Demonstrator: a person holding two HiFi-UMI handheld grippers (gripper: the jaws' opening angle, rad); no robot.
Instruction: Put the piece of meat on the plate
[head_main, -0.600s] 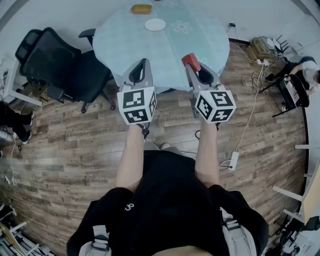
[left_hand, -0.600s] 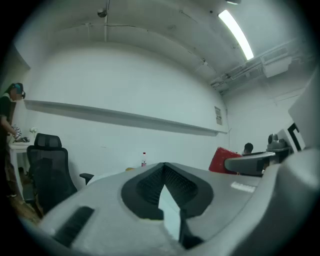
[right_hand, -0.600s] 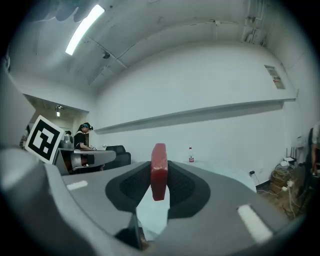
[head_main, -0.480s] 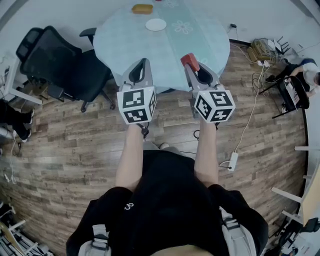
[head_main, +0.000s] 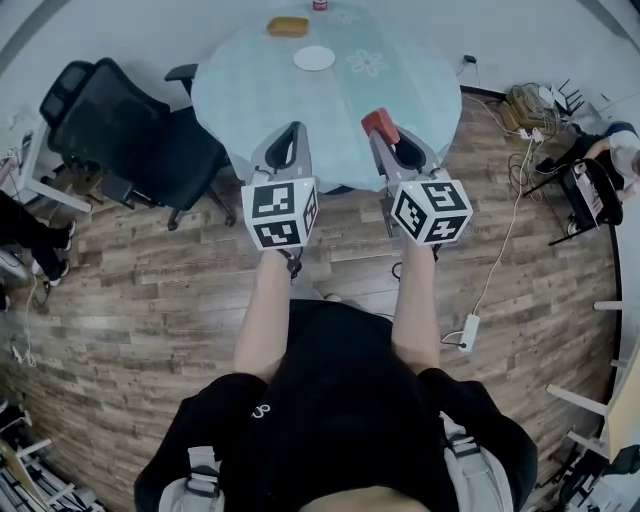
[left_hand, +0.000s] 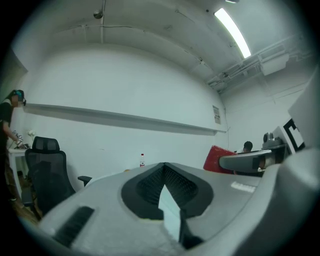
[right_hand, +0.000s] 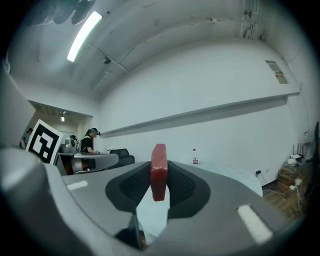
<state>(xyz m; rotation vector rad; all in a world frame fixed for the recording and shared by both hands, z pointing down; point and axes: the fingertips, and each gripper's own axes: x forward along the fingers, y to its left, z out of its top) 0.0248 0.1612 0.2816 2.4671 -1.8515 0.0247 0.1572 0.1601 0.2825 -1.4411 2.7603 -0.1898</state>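
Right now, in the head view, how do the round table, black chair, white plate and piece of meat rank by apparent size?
1. round table
2. black chair
3. white plate and piece of meat: they look about alike, and the meat is much nearer the camera, so I do not rank them.

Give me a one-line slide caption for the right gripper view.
Right gripper, fingers clamped on a red piece of meat, pointing level toward the table and a bottle.

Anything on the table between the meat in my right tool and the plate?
No. In the head view, only bare tablecloth lies between the piece of meat clamped in the right tool and the plate.
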